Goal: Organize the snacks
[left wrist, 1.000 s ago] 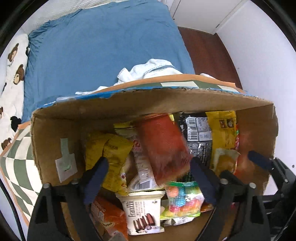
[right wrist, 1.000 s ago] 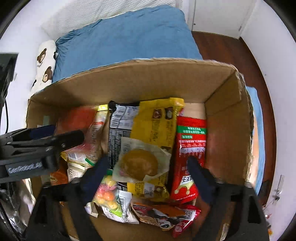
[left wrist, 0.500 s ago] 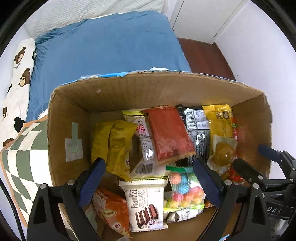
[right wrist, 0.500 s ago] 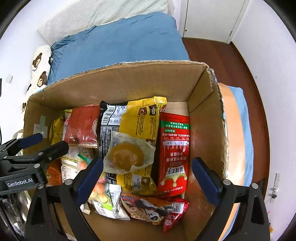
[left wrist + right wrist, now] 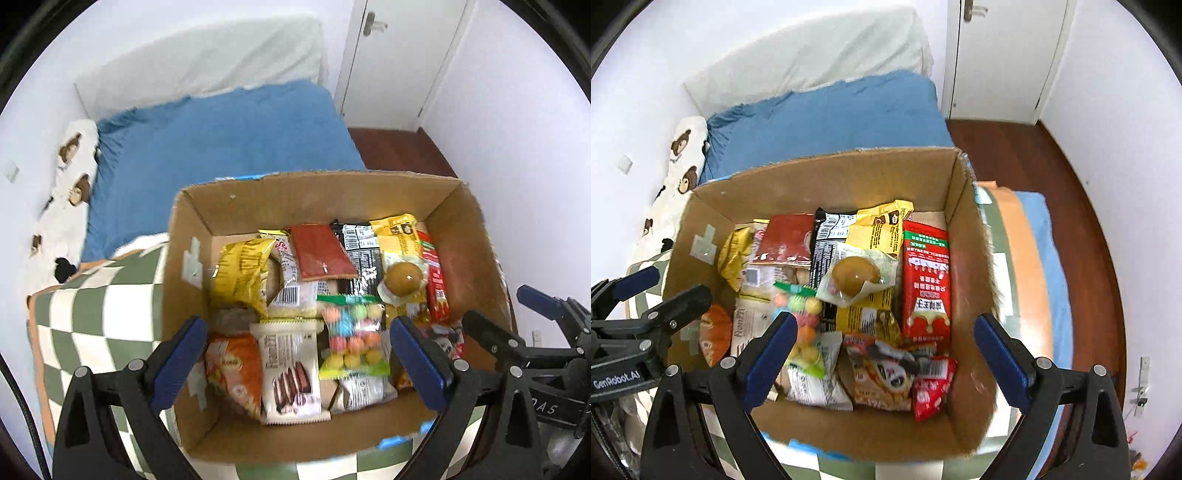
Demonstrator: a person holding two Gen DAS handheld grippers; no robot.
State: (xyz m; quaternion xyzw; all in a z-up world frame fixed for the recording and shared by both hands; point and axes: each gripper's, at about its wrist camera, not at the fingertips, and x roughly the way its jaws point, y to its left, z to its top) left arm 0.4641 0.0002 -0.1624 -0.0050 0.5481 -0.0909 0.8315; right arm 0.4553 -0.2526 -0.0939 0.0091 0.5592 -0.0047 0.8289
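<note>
An open cardboard box (image 5: 332, 199) holds several snack packs lying flat: a red pouch (image 5: 321, 254), a yellow bag (image 5: 240, 273), a white cookie pack (image 5: 290, 365), a bag of coloured candy balls (image 5: 352, 332), a wrapped round bun (image 5: 402, 277) and a tall red pack (image 5: 925, 280). My left gripper (image 5: 298, 328) hangs above the box's near left part, its jaws opening with nothing pressed between them. My right gripper (image 5: 884, 323) hovers open and empty over the near right part. Each gripper shows in the other's view, the right gripper (image 5: 502, 308) and the left gripper (image 5: 672, 286).
The box sits on a green-and-white checkered cloth (image 5: 99, 306) at the foot of a bed with a blue sheet (image 5: 221, 140). A bear-print pillow (image 5: 683, 162) lies at the left. A white door (image 5: 1004, 55) and dark wood floor (image 5: 1052, 166) are at the back right.
Both grippers have risen and drawn back from inside the box, so the whole box now shows. Their jaws stand a little wider. The red pouch has settled flat among the packs.
</note>
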